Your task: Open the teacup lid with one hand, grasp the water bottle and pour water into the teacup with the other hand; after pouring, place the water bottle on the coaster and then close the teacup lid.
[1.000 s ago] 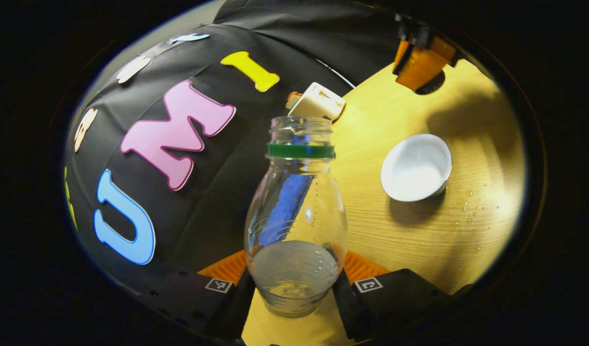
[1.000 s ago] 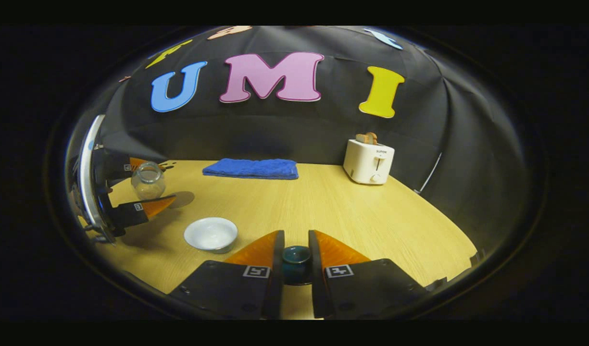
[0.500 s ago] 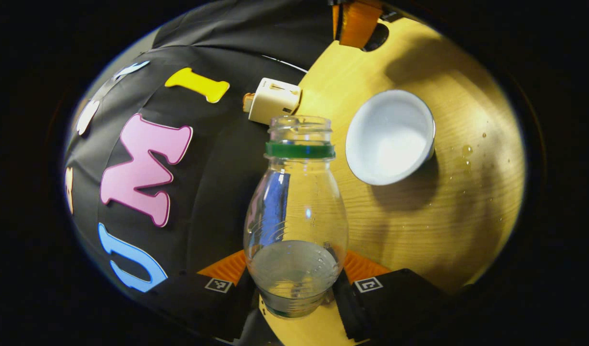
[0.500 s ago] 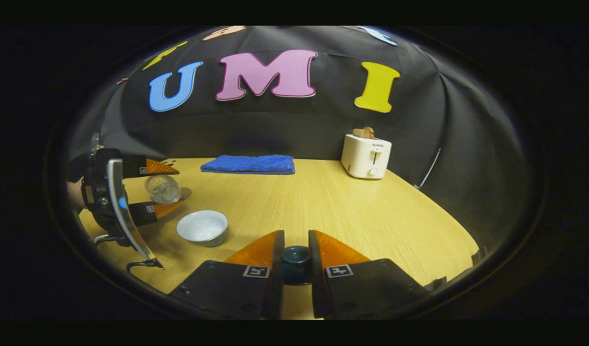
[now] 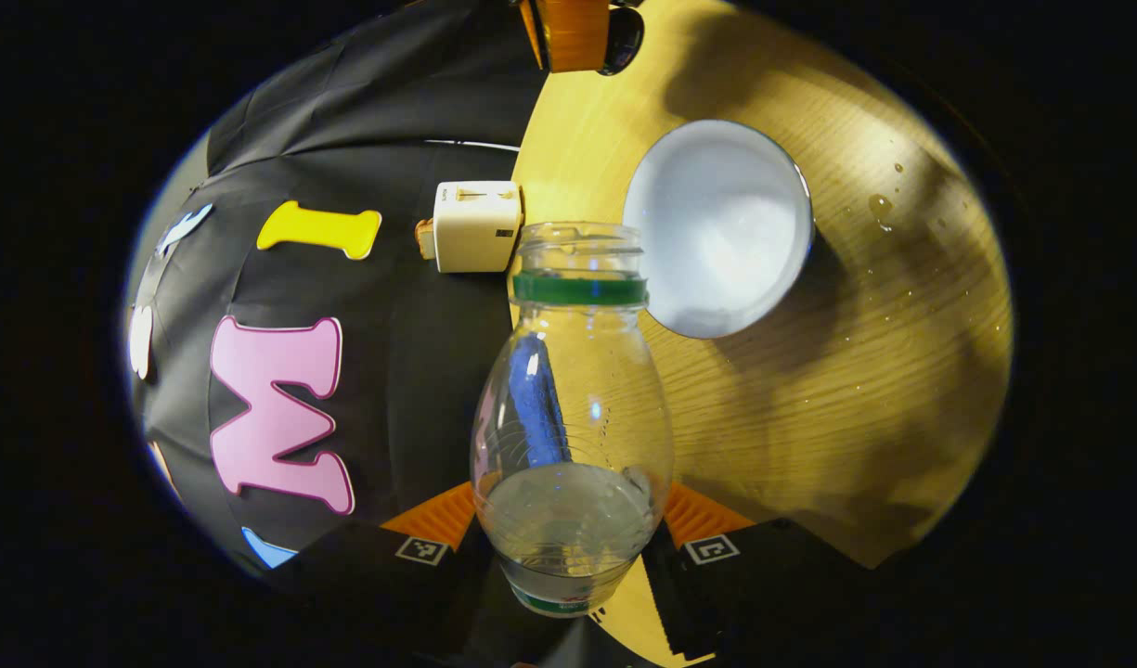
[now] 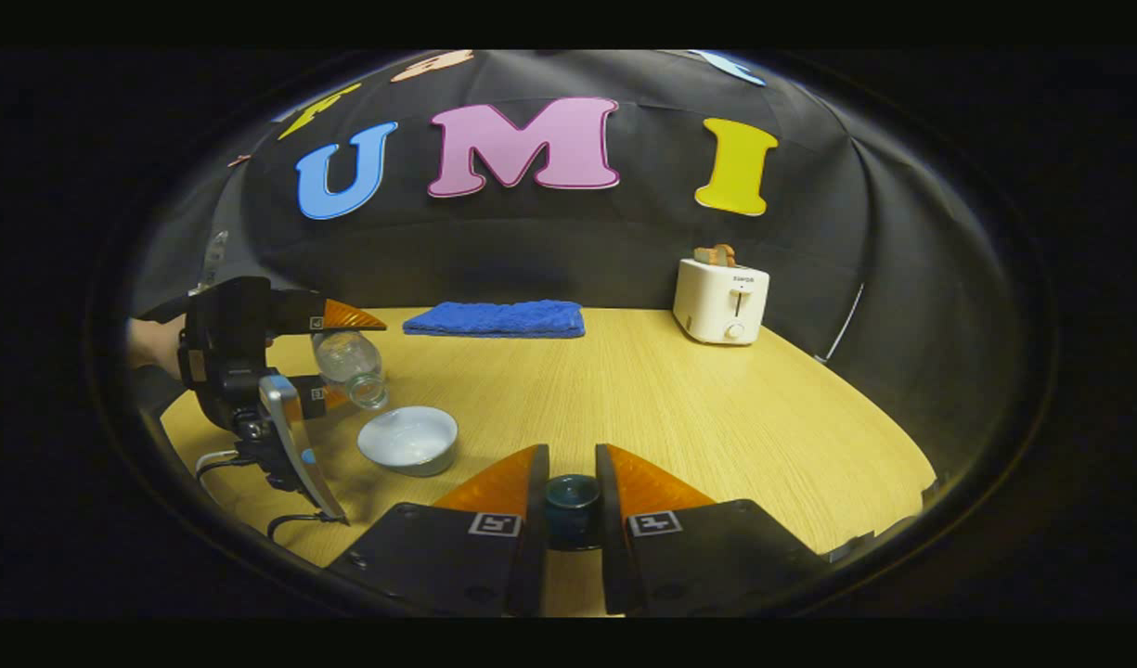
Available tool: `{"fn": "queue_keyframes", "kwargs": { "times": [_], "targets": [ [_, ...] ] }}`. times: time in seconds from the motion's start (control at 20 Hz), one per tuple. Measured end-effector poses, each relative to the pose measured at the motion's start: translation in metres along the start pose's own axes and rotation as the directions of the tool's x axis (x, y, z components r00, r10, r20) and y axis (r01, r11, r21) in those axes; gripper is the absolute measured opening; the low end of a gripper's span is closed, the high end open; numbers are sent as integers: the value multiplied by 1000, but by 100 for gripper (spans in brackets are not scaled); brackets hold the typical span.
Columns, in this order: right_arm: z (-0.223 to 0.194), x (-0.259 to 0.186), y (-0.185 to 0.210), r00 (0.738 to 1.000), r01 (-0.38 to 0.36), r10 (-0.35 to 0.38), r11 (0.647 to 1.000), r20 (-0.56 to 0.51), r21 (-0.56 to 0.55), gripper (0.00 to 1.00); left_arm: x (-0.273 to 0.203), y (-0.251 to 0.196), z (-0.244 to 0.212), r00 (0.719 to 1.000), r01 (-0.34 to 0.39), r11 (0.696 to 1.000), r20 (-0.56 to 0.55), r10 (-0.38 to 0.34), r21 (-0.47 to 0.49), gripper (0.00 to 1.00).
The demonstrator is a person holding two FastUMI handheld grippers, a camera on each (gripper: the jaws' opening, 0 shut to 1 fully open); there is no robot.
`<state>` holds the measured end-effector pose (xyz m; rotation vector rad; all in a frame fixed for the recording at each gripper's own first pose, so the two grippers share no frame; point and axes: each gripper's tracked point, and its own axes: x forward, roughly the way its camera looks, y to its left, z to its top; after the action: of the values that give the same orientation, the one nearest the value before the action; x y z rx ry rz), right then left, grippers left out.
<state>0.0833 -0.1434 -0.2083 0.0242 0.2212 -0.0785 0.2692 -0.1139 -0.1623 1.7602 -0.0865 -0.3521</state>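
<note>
Above the white round teacup (image 5: 717, 227), the clear plastic green-ringed water bottle (image 5: 573, 417) is tilted.
The bottle is clamped by the left gripper (image 5: 568, 547); the dark teal lid knob (image 6: 572, 501) is pinched by the right gripper (image 6: 572, 464); no writing is legible.

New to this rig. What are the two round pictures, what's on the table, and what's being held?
There is no robot arm here: a person holds a two-finger gripper in each hand, and a fisheye camera rides on each one, looking out along its fingers.

Left gripper view: the left gripper is shut on an uncapped water bottle, tipped sideways with its mouth near the open white teacup. A little water sits in the bottle.

Right gripper view: the right gripper grips the dark teacup lid by its knob. Farther left you see the other gripper with the bottle above the teacup.

Also on the wooden table: a folded blue towel, a white toaster, and water drops beside the cup.
</note>
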Motion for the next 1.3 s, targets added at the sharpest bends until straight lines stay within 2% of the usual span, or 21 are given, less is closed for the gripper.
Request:
{"fn": "queue_keyframes", "kwargs": {
  "times": [0.05, 0.1, 0.15, 0.25, 0.3, 0.35, 0.75, 1.05, 1.1, 1.15, 1.3],
  "targets": [
    [0, 0, 0, 1000, 0, 0, 1000, -2, 3, 27, 1, 1, -1, 1000, 1, 1000, 1, -1, 20, 77],
    [-1, -1, -1, 1000, 1, -1, 1000, -2, 4, 22, 1, 2, -1, 1000, 1, 999, 2, -1, 39, 77],
    [-1, -1, -1, 1000, 0, 0, 1000, -2, 6, 27, 2, 3, -1, 1000, 2, 998, 5, -3, 59, 77],
    [-2, -3, -2, 1000, 0, 0, 1000, -3, 7, 27, 4, 5, -1, 1000, 5, 993, -4, -5, 118, 77],
    [-3, -3, -3, 1000, 0, 0, 1000, -5, 8, 22, 5, 8, 0, 1000, 1, 989, -1, -1, 145, 77],
    [-5, -4, -3, 1000, -1, 1, 1000, -7, 9, 27, 6, 8, 1, 1000, 1, 988, 3, -1, 152, 77],
    [-5, -6, -5, 1000, -1, 1, 1000, -10, 14, 27, 9, 13, 4, 1000, -3, 974, 9, 1, 226, 77],
    [-3, -7, -7, 1000, 4, -4, 1000, -5, 28, 27, 10, 19, 7, 1000, -3, 951, 23, -4, 310, 77],
    [-3, -8, -7, 1000, 4, -3, 1000, -4, 29, 22, 10, 20, 7, 1000, -4, 946, 28, -5, 323, 77],
    [-3, -8, -6, 1000, 2, -2, 1000, -5, 30, 27, 10, 22, 8, 999, -4, 941, 34, -7, 339, 77],
    [0, -9, -5, 1000, 0, 0, 999, 1, 32, 28, 12, 25, 12, 998, -6, 913, 55, -18, 407, 77]
  ]
}}
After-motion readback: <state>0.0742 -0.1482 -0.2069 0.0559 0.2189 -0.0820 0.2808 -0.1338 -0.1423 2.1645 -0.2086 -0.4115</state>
